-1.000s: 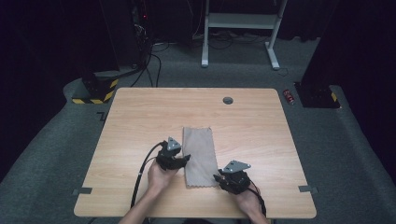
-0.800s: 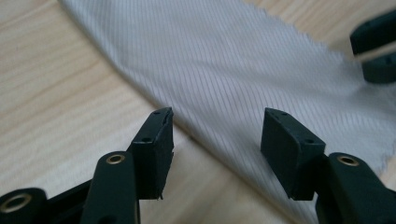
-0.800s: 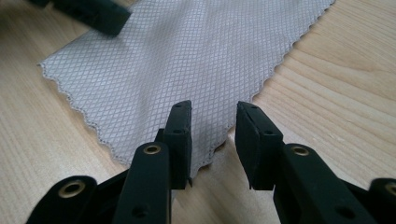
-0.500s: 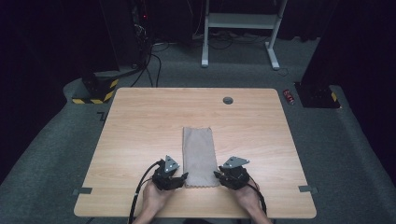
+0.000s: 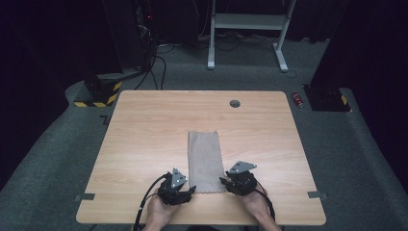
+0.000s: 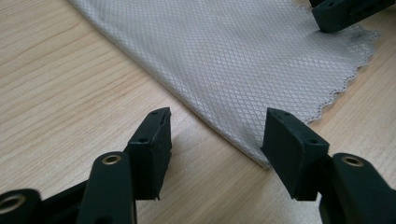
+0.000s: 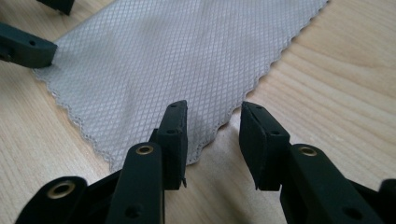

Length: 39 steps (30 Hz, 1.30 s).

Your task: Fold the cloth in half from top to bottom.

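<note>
Cloth (image 5: 206, 161) near corners between parted grippers

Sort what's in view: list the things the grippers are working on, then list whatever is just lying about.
In the job:
- grey cloth, flat on the table
- left gripper, open at its near left corner
- right gripper, open at its near right corner

Lying about:
- red object on the floor
- white stand behind the table

One grey cloth (image 5: 206, 161), one table (image 5: 144, 125), two claws.
</note>
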Tool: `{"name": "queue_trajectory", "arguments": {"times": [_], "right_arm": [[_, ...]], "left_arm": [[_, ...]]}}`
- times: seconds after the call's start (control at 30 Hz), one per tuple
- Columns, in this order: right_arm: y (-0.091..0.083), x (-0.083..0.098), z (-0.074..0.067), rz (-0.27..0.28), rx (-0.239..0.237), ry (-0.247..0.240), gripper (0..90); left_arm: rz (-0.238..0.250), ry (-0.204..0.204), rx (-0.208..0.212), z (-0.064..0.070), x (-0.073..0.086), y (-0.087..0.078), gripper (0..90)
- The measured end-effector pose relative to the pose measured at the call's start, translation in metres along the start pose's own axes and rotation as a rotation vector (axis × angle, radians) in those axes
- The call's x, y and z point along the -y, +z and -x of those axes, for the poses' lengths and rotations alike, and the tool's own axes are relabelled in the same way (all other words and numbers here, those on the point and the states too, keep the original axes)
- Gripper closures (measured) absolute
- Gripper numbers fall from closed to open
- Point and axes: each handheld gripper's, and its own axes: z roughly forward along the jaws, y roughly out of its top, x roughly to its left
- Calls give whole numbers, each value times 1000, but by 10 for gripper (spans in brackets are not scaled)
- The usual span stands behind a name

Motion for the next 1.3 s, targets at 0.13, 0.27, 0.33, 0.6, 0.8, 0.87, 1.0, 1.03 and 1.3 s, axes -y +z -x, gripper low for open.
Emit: {"name": "queue_trajectory", "arguments": {"times": [0.13,0.27,0.33,0.6,0.8,0.87,1.0,1.03,1.3], "right_arm": [[-1,2,-2,6,-3,2,621],[-2,3,-7,6,-1,-6,622],[-3,3,-9,6,-1,-7,622],[-1,0,-21,-11,-25,-19,619],[0,-1,-13,4,-22,21,593],[-2,-3,-9,24,-10,40,570],[0,-8,4,39,-24,109,554],[1,-10,7,34,-27,124,557],[13,-18,18,35,-4,149,607]], "left_arm": [[-5,-12,10,-2,2,-2,423],[-6,-13,15,-4,3,-3,424],[-9,-11,17,-5,4,-5,425],[-9,-21,26,-12,13,-14,425],[3,-82,66,-22,8,-9,406],[10,-100,73,-28,3,-5,396],[18,-129,73,-43,-11,4,377],[21,-131,68,-47,-15,7,375],[33,-178,2,-77,-42,27,382]]}}
